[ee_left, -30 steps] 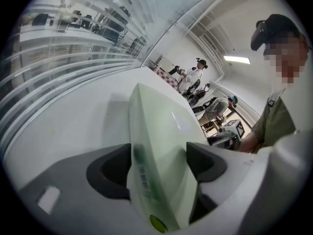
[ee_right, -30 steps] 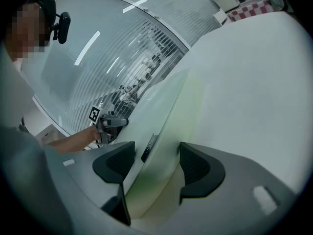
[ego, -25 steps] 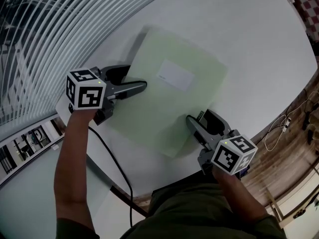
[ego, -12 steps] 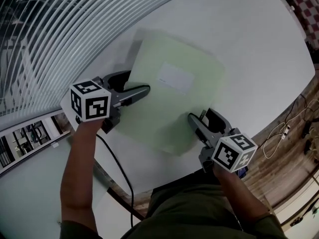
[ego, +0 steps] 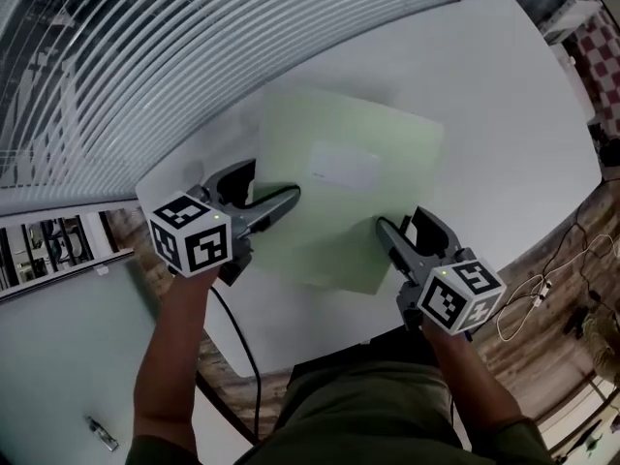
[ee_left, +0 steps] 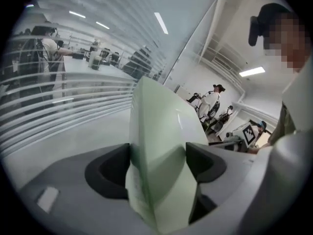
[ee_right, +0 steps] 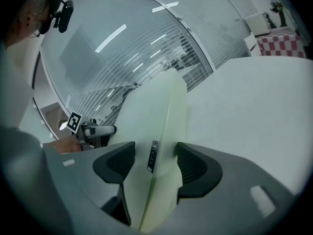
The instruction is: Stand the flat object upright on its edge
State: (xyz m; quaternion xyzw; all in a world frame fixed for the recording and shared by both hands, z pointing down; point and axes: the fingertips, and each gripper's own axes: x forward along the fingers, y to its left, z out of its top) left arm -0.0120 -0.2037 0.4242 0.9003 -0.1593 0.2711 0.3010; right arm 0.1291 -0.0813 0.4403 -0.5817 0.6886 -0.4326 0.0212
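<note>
While both grippers clamp it, the pale green folder (ego: 349, 192) sits over the white table (ego: 504, 114), its broad face turned up towards the head camera and a white label (ego: 341, 168) showing near its middle. The left gripper (ego: 281, 201) grips the folder's left edge, and in its own view both dark pads press against the green cover, which bulges a little between them. The right gripper (ego: 392, 235) grips the near right edge. In its view the jaws are closed on the folder's thin side, with a small dark tag on that side lying between the pads. From the head view the folder looks tilted, its near edge held up by the two grippers. Whether its far edge touches the table cannot be told. White blinds (ego: 145, 46) curve along the table's far left side. A black cable (ego: 237, 347) runs down from the left gripper past the table's near rim. Thin cords lie on the wooden floor (ego: 562, 327) to the right. In the left gripper view, people stand at desks in the background, well apart from the table.
</note>
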